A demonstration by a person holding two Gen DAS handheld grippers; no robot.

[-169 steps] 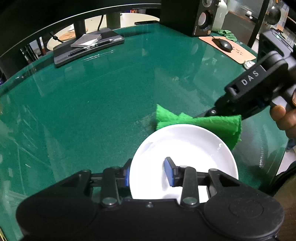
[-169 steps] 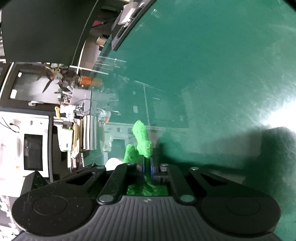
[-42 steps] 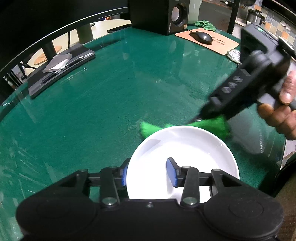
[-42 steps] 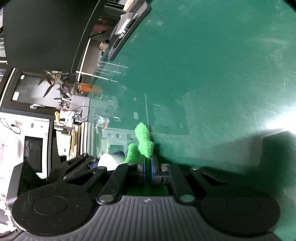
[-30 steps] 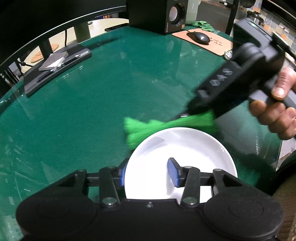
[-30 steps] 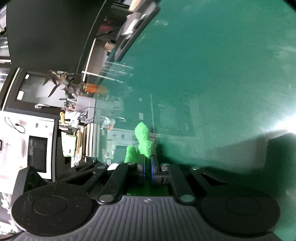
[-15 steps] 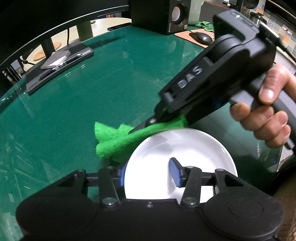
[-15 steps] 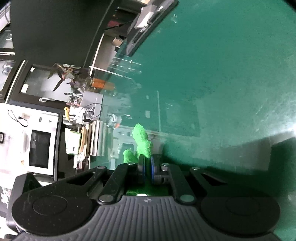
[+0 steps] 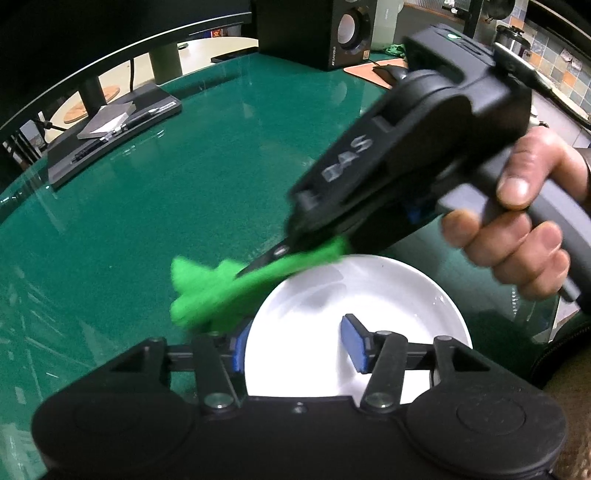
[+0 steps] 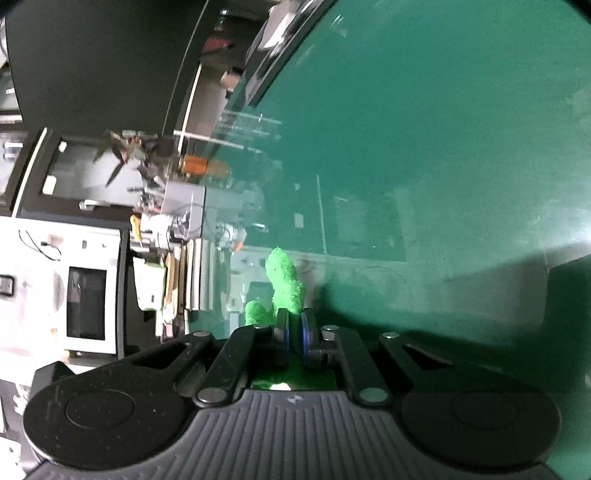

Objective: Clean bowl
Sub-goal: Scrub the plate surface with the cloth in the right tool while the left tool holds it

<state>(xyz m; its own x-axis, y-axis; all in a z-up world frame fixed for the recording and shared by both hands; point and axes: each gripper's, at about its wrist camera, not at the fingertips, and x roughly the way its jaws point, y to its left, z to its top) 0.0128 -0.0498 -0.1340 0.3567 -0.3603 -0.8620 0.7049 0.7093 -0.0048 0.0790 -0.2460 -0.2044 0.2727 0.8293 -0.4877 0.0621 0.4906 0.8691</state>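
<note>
Green glass forms the table (image 9: 155,206), on which the white bowl (image 9: 369,291) is set upright just before the left gripper (image 9: 299,345), whose blue pads (image 9: 352,343) straddle the near rim, one inside and one outside, apart from it. A black tray (image 9: 110,136), a speaker (image 9: 332,33) and a mouse pad (image 9: 373,70) are seen well behind. The green cloth (image 9: 221,288) is clamped in the closed right gripper (image 10: 293,330), held in a hand (image 9: 524,229), and stretched leftward over the bowl's far-left rim.

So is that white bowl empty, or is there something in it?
Empty, as far as shows. The white bowl has a bare, shiny inside; the green cloth crosses only its far-left rim. The nearest part is hidden behind the left tool.
</note>
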